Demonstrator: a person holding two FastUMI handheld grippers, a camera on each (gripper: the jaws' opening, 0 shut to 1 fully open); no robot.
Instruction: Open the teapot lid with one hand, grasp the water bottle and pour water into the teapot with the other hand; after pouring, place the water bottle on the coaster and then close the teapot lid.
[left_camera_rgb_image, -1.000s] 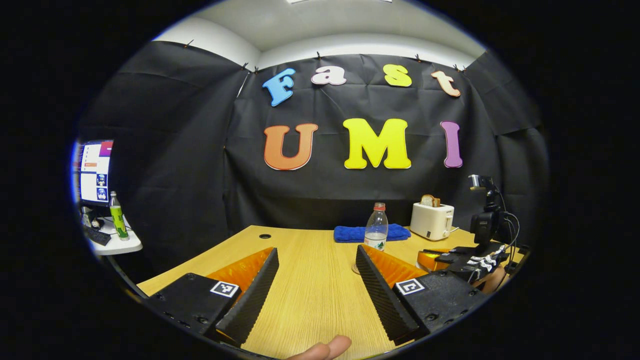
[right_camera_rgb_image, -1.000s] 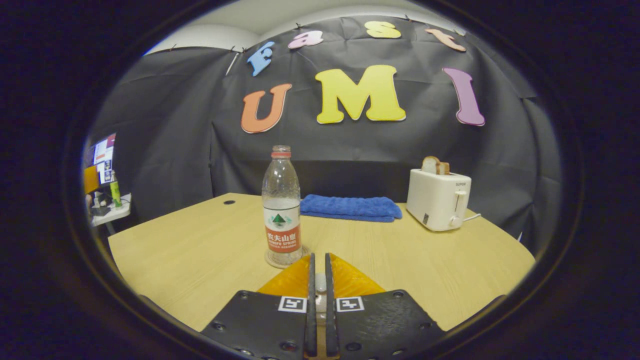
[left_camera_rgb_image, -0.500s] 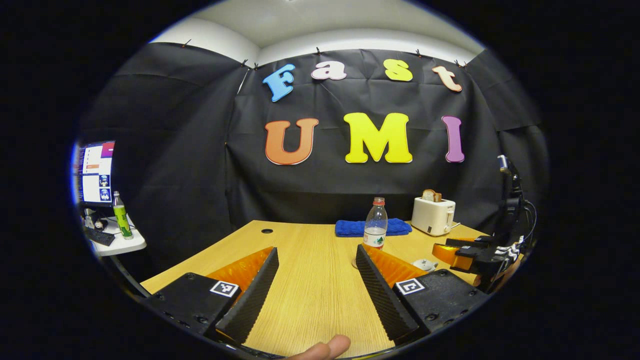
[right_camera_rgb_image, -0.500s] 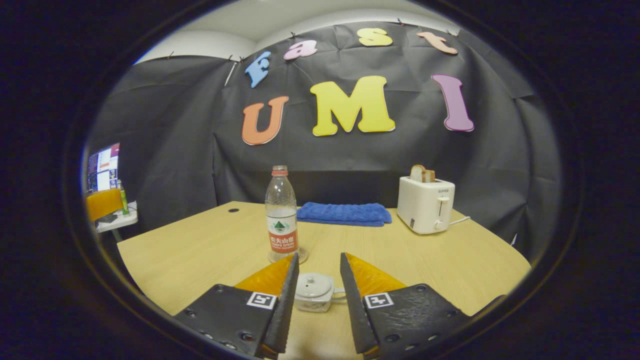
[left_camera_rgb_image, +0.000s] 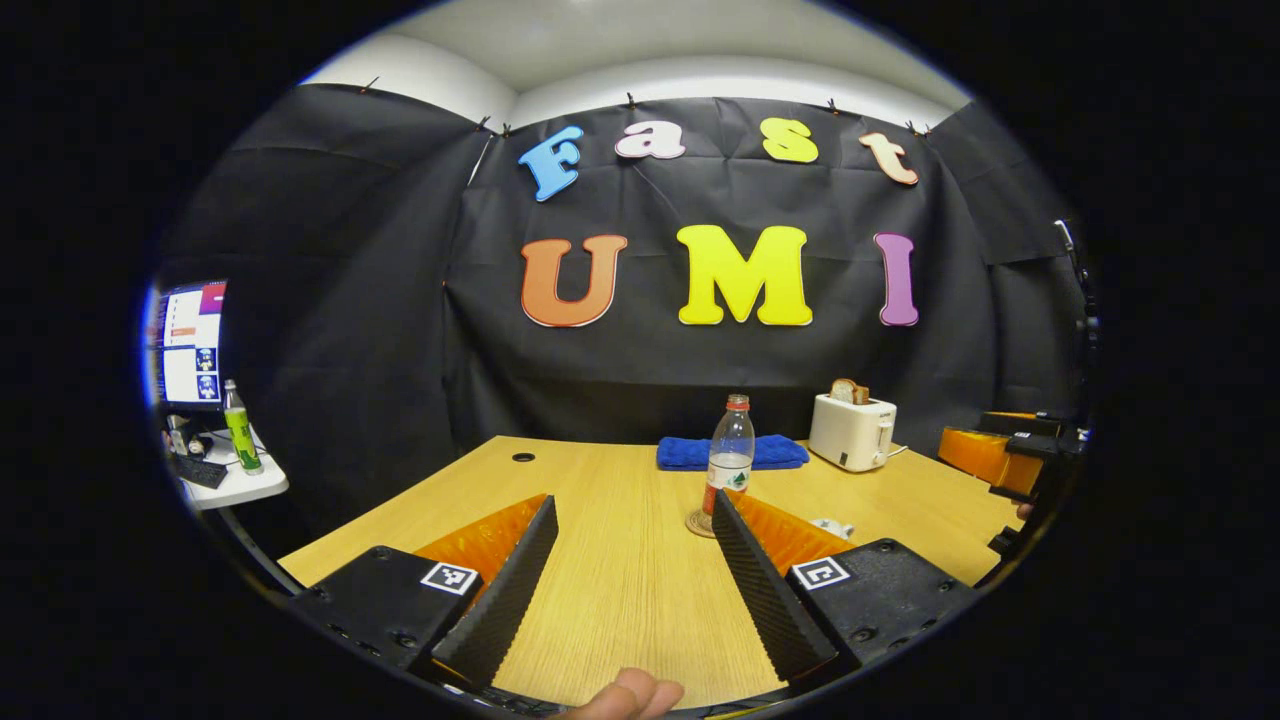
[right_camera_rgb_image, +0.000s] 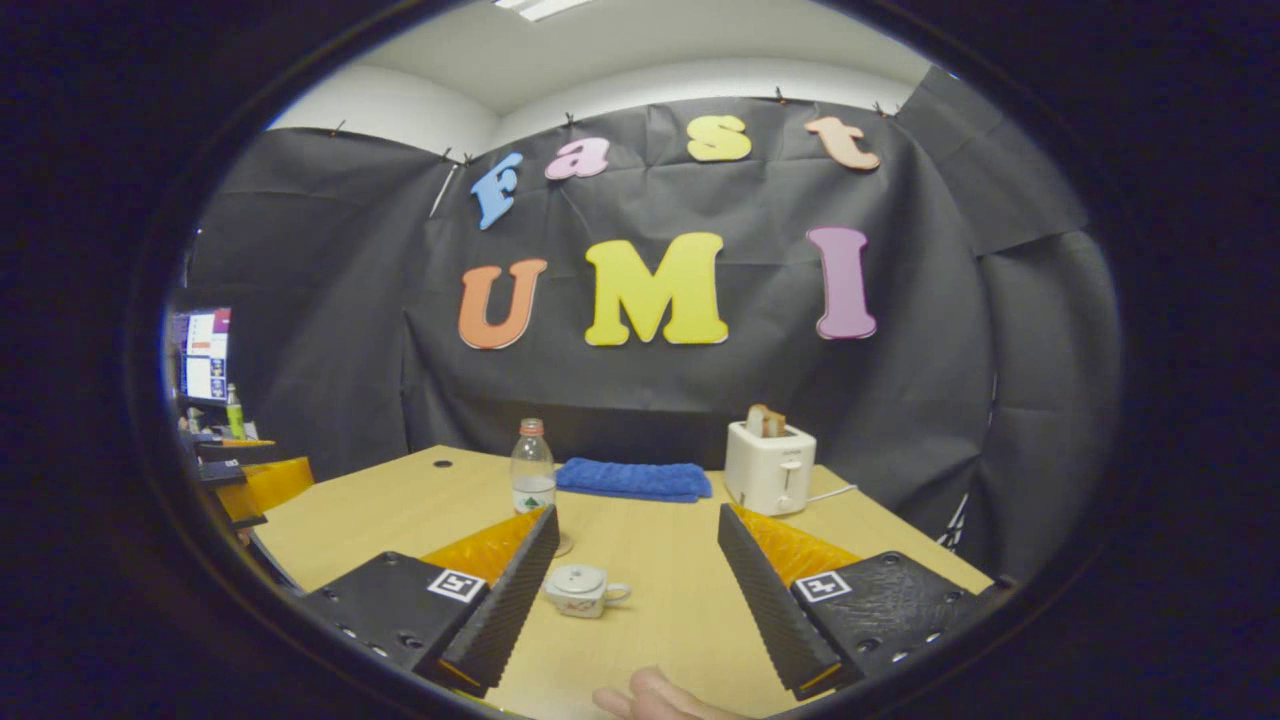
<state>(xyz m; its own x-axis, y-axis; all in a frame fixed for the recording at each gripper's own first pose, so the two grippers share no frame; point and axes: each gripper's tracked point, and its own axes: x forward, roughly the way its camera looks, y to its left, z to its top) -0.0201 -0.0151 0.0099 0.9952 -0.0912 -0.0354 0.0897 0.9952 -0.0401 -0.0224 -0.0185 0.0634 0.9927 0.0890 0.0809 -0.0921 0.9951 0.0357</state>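
Note:
The small white teapot (right_camera_rgb_image: 580, 588) stands on the wooden table (right_camera_rgb_image: 660, 620) with its lid on, low between the fingers of my right gripper (right_camera_rgb_image: 637, 520). That gripper is open and well back from the pot. Behind the teapot, the clear water bottle (right_camera_rgb_image: 532, 470) with its red cap stands upright on the round coaster (right_camera_rgb_image: 563, 545). In the left gripper view the bottle (left_camera_rgb_image: 730, 445) and coaster (left_camera_rgb_image: 700, 522) sit just beyond the right finger, and a bit of the teapot (left_camera_rgb_image: 830, 527) peeks out beside it. My left gripper (left_camera_rgb_image: 632, 505) is open above the table and holds nothing.
A folded blue towel (right_camera_rgb_image: 630, 478) and a white toaster (right_camera_rgb_image: 768, 465) with bread in it stand at the back of the table. A side shelf at the far left carries a monitor (left_camera_rgb_image: 190, 340) and a green bottle (left_camera_rgb_image: 238, 430). A thumb (right_camera_rgb_image: 650, 695) shows at the bottom edge.
My right gripper was shut over the teapot lid, then opened and drew back and up, leaving the lid on the pot. The left gripper stayed open and barely shifted.

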